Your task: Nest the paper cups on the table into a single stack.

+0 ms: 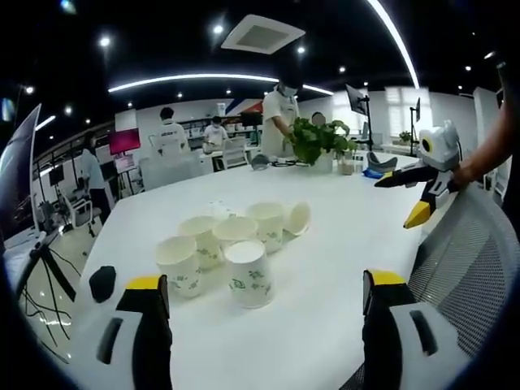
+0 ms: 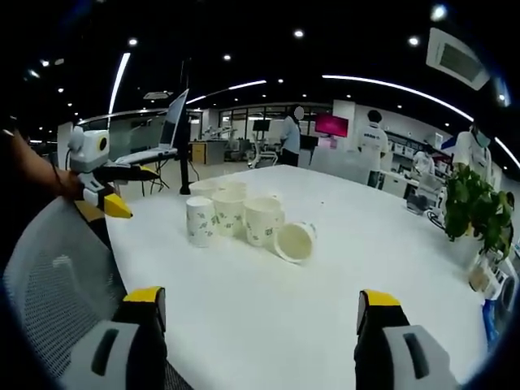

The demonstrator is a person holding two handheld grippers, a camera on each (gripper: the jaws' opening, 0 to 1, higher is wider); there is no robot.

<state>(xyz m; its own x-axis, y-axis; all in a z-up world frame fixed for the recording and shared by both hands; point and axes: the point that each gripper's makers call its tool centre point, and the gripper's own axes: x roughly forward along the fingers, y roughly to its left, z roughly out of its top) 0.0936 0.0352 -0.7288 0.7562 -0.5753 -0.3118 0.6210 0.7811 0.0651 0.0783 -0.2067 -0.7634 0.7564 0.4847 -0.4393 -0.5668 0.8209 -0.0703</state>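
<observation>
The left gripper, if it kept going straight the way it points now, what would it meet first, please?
Probably the nearest upright paper cup, standing on the white table at the front of the cluster. It sits between the open jaws of the left gripper, slightly left of centre. Depth is hard to judge here.

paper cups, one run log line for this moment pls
stage: not started | paper cups: clustered on table, unnested, one on its side | left gripper: open, empty | right gripper: open, empty

Left claw (image 1: 264, 305) black with yellow tips, right claw (image 2: 264, 313) alike
</observation>
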